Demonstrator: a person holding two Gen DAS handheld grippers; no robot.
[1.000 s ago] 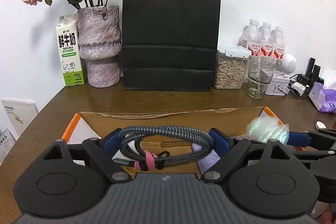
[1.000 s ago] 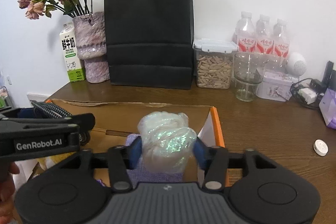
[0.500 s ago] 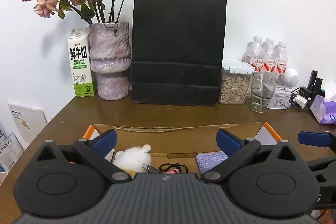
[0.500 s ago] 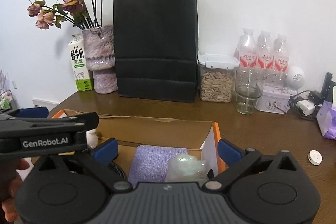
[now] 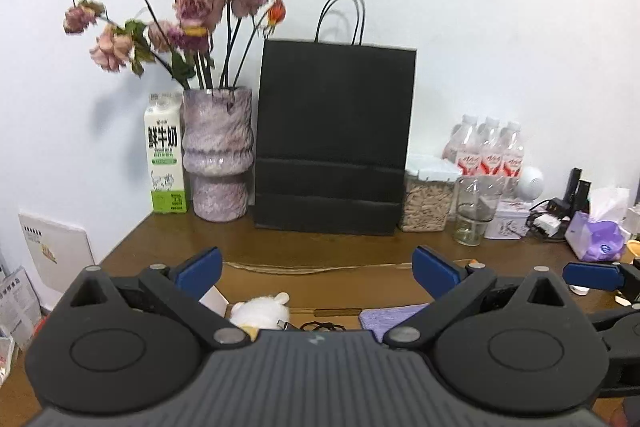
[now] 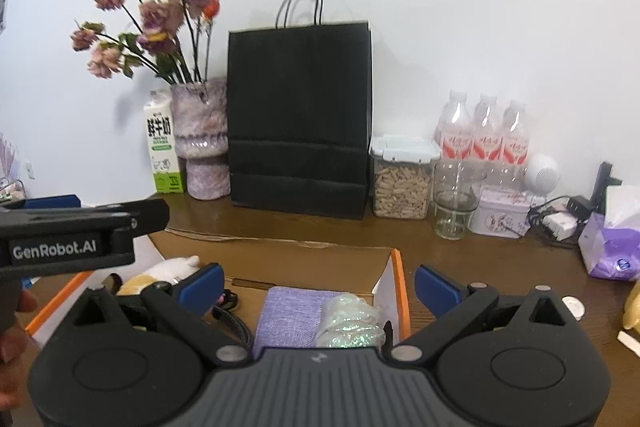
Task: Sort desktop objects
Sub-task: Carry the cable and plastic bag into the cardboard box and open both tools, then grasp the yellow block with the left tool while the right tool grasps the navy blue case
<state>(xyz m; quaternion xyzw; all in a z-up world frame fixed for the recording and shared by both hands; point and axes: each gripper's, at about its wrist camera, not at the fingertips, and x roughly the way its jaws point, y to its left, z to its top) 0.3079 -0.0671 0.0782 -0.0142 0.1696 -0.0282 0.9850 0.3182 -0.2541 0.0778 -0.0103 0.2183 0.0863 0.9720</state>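
Both tools stand released with nothing between the jaws: the left gripper (image 5: 316, 273) and the right gripper (image 6: 318, 285), each tilted slightly down over the near edge of the cardboard box (image 6: 394, 267). Below the right one, in the box's right corner, lie the iridescent plastic wad (image 6: 348, 321) and purple cloth (image 6: 290, 315). Farther right on the desk (image 6: 480, 259), a small white disc (image 6: 573, 307) lies beside the right fingers, so the right hand is probably nearer.
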